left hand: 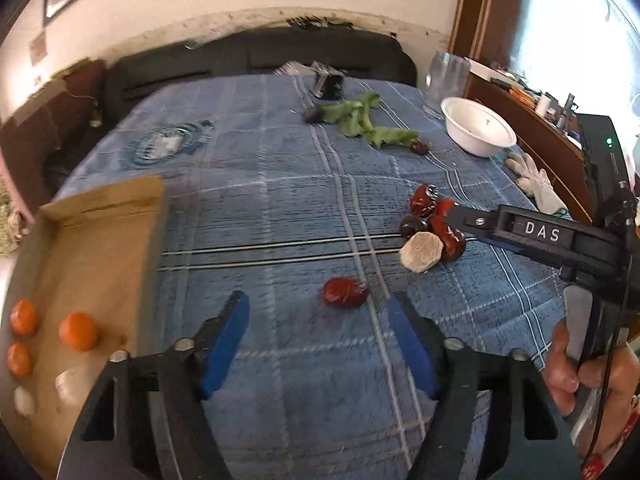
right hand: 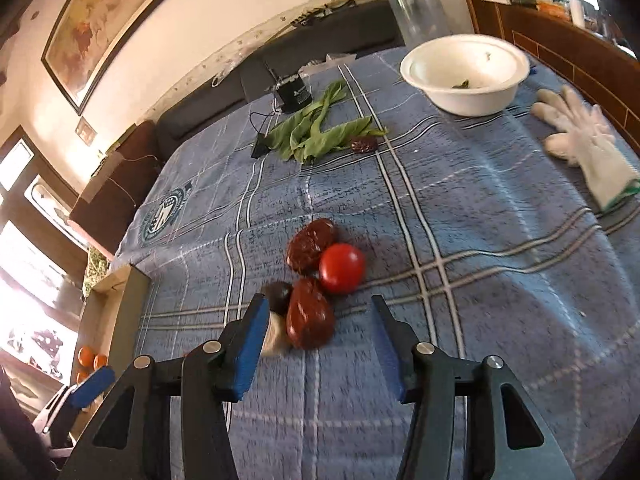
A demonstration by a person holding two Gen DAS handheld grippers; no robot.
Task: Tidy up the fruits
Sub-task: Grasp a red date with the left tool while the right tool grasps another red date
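Note:
My left gripper [left hand: 318, 312] is open and empty above the blue checked cloth, just behind a lone red date [left hand: 345, 292]. A cardboard tray [left hand: 96, 240] at the left holds three small oranges [left hand: 78, 331] and pale pieces. My right gripper [right hand: 320, 312] is open over a cluster: a red date [right hand: 309, 314] between the fingers, a red tomato [right hand: 342, 268], another date [right hand: 312, 245], a dark fruit [right hand: 280, 294] and a beige piece [right hand: 274, 336]. In the left wrist view the right gripper [left hand: 452, 220] reaches into that cluster [left hand: 432, 224].
A white bowl [right hand: 464, 70] stands at the far right, a white glove [right hand: 580, 144] beside it. Green leaves [right hand: 316, 128] and another date [right hand: 364, 144] lie at the back, with a small black device [right hand: 294, 94]. A dark sofa lines the far edge.

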